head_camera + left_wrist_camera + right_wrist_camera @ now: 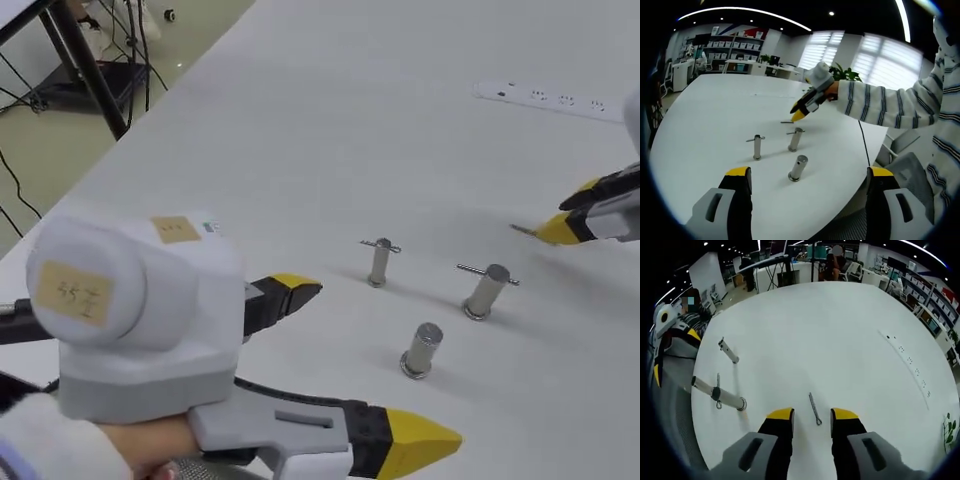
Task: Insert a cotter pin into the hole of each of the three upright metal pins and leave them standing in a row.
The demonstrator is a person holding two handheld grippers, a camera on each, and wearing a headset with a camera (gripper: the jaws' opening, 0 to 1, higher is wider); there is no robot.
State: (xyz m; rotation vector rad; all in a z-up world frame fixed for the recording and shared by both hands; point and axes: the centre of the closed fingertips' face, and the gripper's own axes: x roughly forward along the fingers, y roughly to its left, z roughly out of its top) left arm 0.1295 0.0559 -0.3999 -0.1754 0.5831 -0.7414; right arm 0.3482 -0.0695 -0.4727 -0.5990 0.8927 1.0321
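Three metal pins stand upright in a loose cluster on a white workbench (300, 120), seen in the head view. The upper-left pin (379, 262) and the right-hand pin (486, 290) each carry a cotter pin through the hole near the top. The bare pin (422, 350), lowest in the frame, has none.

The left gripper (362, 362) fills the lower left of the head view, jaws spread wide and holding nothing. In its own view the bare pin sits just above the gap between the two yellow tips, with the other two pins beyond it.

The right gripper (812, 415) enters the head view from the right edge as one yellow tip. Its own view adds what the head view barely catches: a loose cotter pin (815, 409) lying flat on the workbench between the two tips. The jaws are parted with a gap on either side of it and grip nothing.

The left gripper view alone shows a striped sleeve (890, 105) behind the right gripper, at centre frame. A white power strip (545, 98) lies on the workbench at the upper right of the head view, well apart from the pins. It also shows at the right of the right gripper view.
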